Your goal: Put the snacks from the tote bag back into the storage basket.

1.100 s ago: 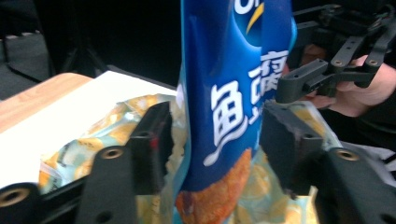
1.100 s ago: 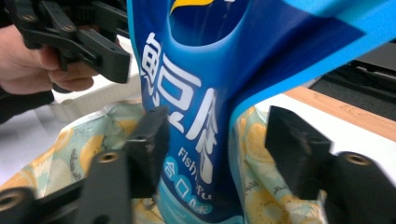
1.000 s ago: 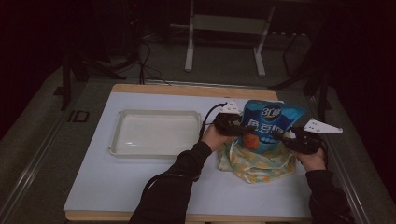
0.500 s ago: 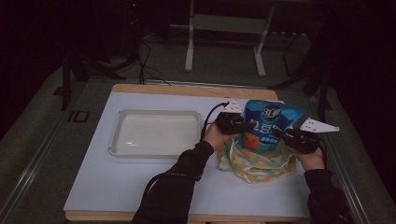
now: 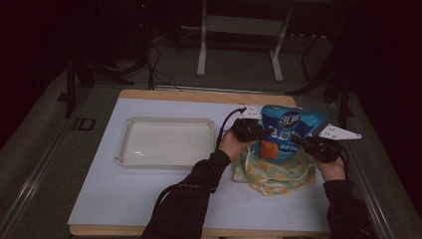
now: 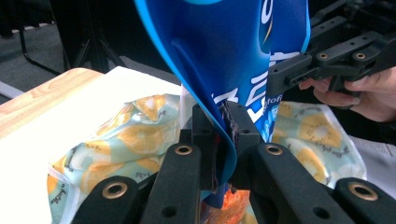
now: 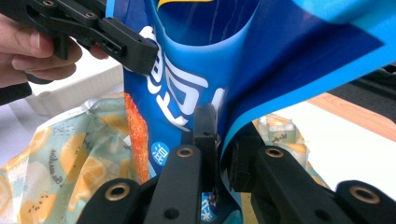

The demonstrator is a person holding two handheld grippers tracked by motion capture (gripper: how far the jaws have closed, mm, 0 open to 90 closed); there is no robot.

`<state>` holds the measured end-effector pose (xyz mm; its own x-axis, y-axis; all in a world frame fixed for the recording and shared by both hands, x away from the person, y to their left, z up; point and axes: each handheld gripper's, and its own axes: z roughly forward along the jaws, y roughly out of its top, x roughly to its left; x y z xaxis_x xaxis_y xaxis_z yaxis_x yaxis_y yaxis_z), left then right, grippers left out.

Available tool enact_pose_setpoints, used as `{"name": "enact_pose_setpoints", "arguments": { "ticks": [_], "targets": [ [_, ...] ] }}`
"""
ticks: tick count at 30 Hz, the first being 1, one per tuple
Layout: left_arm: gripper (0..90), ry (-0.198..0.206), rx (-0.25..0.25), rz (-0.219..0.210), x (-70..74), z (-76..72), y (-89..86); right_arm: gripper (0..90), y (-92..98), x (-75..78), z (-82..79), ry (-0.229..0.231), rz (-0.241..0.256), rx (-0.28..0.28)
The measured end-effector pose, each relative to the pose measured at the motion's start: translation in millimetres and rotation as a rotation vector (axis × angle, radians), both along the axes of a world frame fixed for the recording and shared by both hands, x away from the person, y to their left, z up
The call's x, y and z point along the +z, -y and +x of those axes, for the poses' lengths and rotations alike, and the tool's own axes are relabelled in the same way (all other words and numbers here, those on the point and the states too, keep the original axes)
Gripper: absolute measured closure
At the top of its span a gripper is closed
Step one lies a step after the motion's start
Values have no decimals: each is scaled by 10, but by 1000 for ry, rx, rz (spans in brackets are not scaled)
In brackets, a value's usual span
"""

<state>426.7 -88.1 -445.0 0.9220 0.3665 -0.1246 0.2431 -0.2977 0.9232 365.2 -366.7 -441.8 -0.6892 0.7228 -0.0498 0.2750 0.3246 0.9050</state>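
A blue snack bag [image 5: 284, 130] with white lettering stands upright in the mouth of a lemon-print cloth bag [image 5: 271, 173] on the white table. My left gripper [image 5: 264, 133] is shut on the snack bag's left edge. In the left gripper view the blue snack bag [image 6: 224, 60] is pinched between the jaws, above the lemon-print bag [image 6: 116, 144]. My right gripper [image 5: 297, 139] is shut on the right edge. In the right gripper view the snack bag [image 7: 196, 88] is clamped the same way, with the left gripper [image 7: 140, 53] on its far side and the lemon-print bag [image 7: 70, 172] below.
A shallow white tray [image 5: 168, 142] lies left of the bags. The white table top [image 5: 139, 196] has a wooden border at the back. Behind the table are a dark floor, cables and a metal stand [image 5: 239, 40].
The snack bag has sunk lower into the lemon-print bag, and both grippers have come down a little with it.
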Motion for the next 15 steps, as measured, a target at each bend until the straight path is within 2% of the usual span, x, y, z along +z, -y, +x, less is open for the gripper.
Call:
{"name": "enact_pose_setpoints", "arguments": {
  "ticks": [15],
  "targets": [
    [861, 21, -2, 4, 427, -70, 45, 865, 39, 349, -89, 44, 11, -11]
  ]
}}
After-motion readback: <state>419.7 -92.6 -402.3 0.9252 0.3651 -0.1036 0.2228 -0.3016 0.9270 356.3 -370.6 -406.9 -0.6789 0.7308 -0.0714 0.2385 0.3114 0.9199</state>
